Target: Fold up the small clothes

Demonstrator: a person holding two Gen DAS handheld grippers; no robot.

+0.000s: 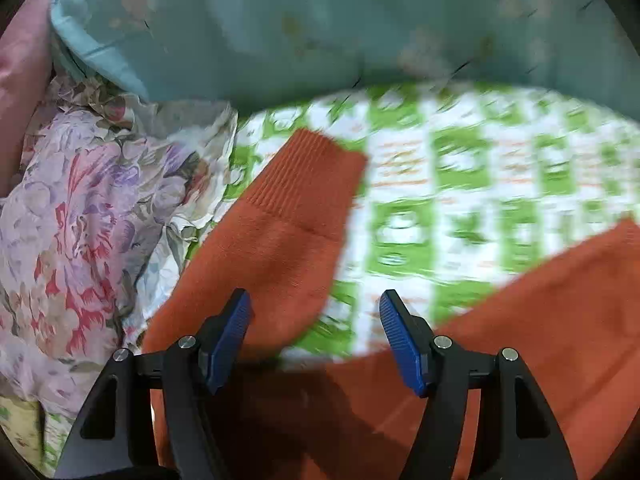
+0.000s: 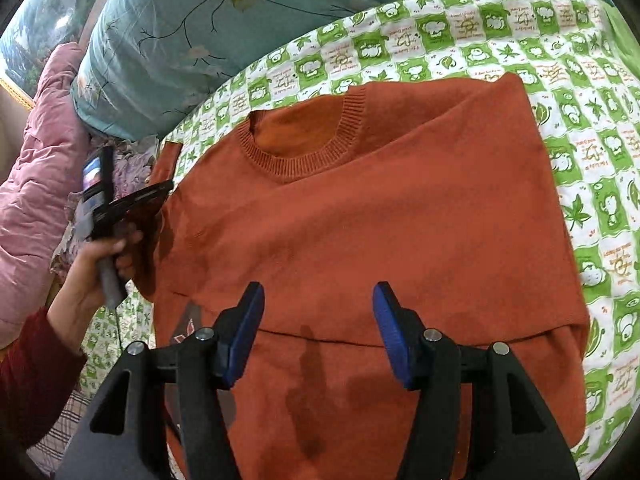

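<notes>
Sweater (image 2: 360,220) is rust-orange all over, incl. ribbed collar and ribbed cuff (image 1: 308,176), w/ a small grey-and-red mark near its lower left edge. Bedsheet (image 2: 592,128) is a green & white check w/ little white cartoon figures, green leaves and orange lettering; quilt (image 2: 168,40) is teal w/ dark twig lines and pale blossoms, the puffy jacket (image 2: 36,184) dusty pink, the crumpled cloth (image 1: 80,208) lilac-white w/ red-pink florals. Both grippers, left gripper (image 1: 315,334) & right gripper (image 2: 319,330), are black w/ 2 blue ribbed pads each; person's sleeve (image 2: 28,376) is dark red
</notes>
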